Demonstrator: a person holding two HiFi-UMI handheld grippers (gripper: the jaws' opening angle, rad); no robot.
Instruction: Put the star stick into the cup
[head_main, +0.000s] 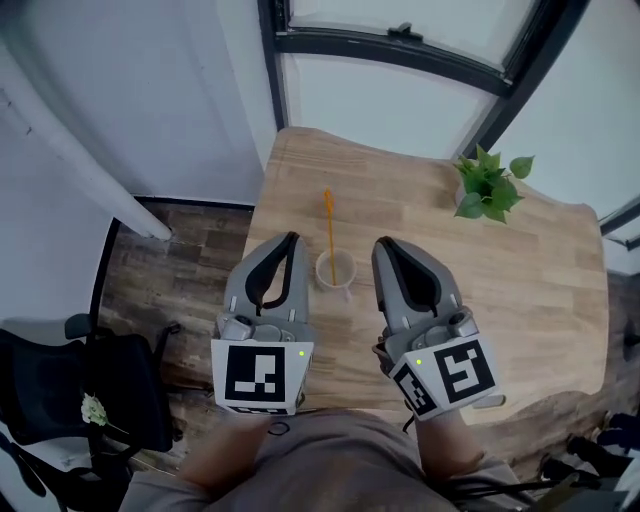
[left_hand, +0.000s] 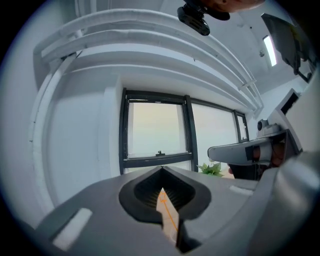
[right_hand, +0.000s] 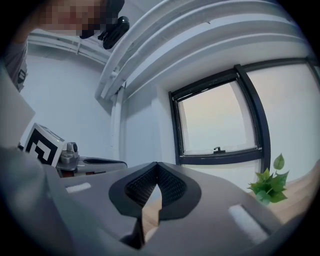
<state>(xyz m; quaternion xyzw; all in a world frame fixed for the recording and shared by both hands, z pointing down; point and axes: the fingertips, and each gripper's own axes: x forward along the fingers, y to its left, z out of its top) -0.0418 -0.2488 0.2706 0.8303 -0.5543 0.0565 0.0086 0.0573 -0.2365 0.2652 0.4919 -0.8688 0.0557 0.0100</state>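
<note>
- Standing in the cup (head_main: 336, 270), the star stick (head_main: 329, 232) has its lower end inside the rim, and its orange shaft leans toward 12 o'clock.
- Cup sits on the wooden table (head_main: 520, 290), roughly mid-table, touching neither tong.
- Left gripper (head_main: 291, 238) lies at 9 o'clock of the cup, just beside it, tip pointing to 12 o'clock.
- Left gripper view: the 2 jaws meet at the tips, closed on nothing. A thin slit lower down shows table wood and a sliver of the orange stick beyond.
- Right gripper (head_main: 383, 243) lies at 3 o'clock of the cup, just beside it, and roughly parallel to the left one.
- Right gripper view: its 2 jaws also touch at the tips, closed and empty. Only bare wood shows through the slit.
- Small green plant (head_main: 490, 186) stands at 2 o'clock of the cup, near the table's far edge and well apart from both tongs.
- Dark-framed window (head_main: 400, 45) at 12 o'clock, beyond the table.
</note>
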